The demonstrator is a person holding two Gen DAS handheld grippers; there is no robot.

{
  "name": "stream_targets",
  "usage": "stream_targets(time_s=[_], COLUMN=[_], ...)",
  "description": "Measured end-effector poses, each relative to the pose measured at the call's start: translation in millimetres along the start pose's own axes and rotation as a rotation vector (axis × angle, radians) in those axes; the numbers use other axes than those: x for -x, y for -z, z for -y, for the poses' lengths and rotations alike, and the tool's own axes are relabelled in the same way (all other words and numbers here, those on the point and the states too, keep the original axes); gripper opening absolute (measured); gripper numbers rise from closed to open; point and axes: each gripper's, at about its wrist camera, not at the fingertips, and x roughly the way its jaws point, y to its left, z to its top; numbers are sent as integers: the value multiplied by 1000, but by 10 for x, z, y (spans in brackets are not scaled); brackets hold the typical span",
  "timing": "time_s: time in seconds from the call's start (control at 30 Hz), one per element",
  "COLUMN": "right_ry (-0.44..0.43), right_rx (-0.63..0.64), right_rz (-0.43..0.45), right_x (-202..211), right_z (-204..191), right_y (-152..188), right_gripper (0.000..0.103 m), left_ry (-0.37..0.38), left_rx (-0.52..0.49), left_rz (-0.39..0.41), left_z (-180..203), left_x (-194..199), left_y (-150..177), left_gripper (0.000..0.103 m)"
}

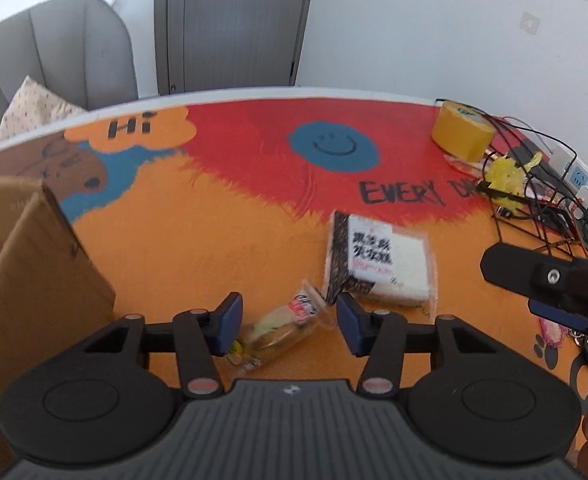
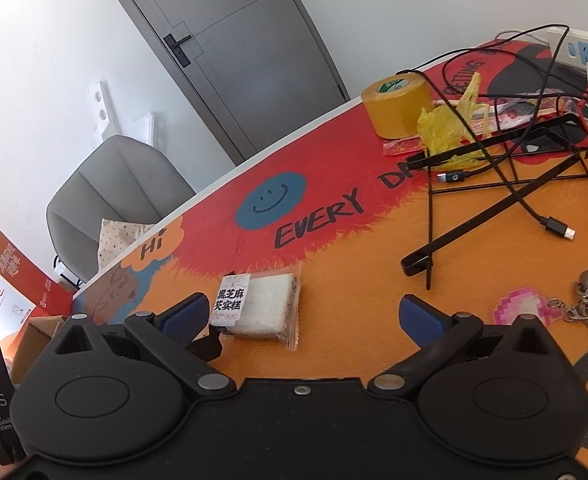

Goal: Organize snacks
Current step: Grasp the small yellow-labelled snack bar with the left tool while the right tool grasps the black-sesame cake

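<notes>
Sandwich pack (image 1: 277, 334) lying on orange tablecloth (image 1: 197, 248), between left gripper (image 1: 287, 322) pads, jaws half open, not pinching it. Sesame cake pack (image 2: 259, 306) just beyond. Right gripper (image 2: 304, 318) wide open, holding nothing. Cardboard box (image 1: 33, 264) off left.

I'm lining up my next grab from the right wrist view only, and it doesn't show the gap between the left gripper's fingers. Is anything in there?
Observer: Yes. A clear-wrapped sandwich roll with a red-and-white label lies on the orange table, between the fingers of the left gripper.
Operator: Gripped?
Observer: No. The jaws stand open, and the right-hand blue pad is clear of the wrapper.
Operator: How near is it to the black-and-white wrapped cake packet?
Observer: The roll's far wrapper end lies right by the packet's near corner.
</notes>
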Motion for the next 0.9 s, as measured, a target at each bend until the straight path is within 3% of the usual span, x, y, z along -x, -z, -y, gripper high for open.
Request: stream_targets(time_s=[0.4,0.5,0.6,0.9], right_ry=[-4,-3,0,36], right_rx=[0,6,15,57], right_rz=[-42,-49,-52,-50], right_x=[-163,-166,-168,-288], right_z=[-128,-153,-189,-342], right_y=[141,186,206,112], right_gripper=[103,103,103,103], left_ry=[15,-32,2,6], left_rx=[-19,-9,34,82], left_rz=[2,6,-3,79], left_z=[-79,-107,-180,-235], left_x=[96,114,123,287], left_y=[117,131,113,18], left_gripper=[50,17,16,16])
